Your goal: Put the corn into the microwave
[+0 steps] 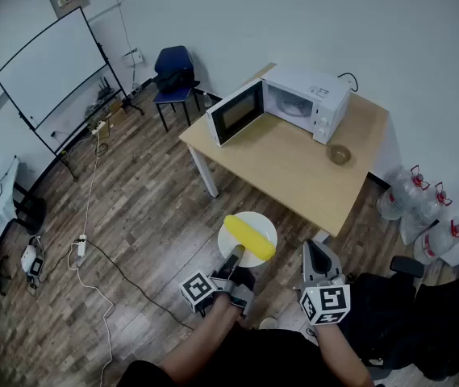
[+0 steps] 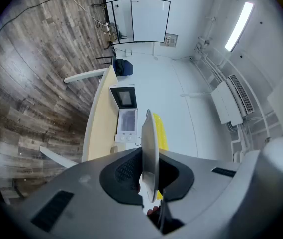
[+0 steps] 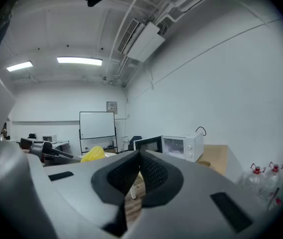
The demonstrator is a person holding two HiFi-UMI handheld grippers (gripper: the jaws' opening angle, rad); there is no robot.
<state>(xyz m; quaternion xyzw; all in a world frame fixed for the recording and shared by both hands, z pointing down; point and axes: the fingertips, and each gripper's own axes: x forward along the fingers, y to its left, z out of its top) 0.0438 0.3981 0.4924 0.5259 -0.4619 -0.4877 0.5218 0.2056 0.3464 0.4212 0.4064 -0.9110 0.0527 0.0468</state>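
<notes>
A yellow corn cob [image 1: 250,239] lies on a small white plate [image 1: 260,224]. My left gripper [image 1: 235,254] is shut on the plate's near rim and holds it level above the wooden floor, short of the table. In the left gripper view the plate [image 2: 148,143] shows edge-on between the jaws, with the corn [image 2: 160,131] on its far side. The white microwave [image 1: 306,99] stands on the far end of the wooden table [image 1: 294,168], its door [image 1: 235,113] swung wide open. My right gripper [image 1: 318,256] is beside the plate on the right, shut and empty.
A small brown bowl [image 1: 340,154] sits on the table near the microwave. A blue chair [image 1: 174,75] and a whiteboard [image 1: 56,75] stand at the far left. Water bottles [image 1: 411,193] rest by the right wall. Cables [image 1: 92,256] trail over the floor at left.
</notes>
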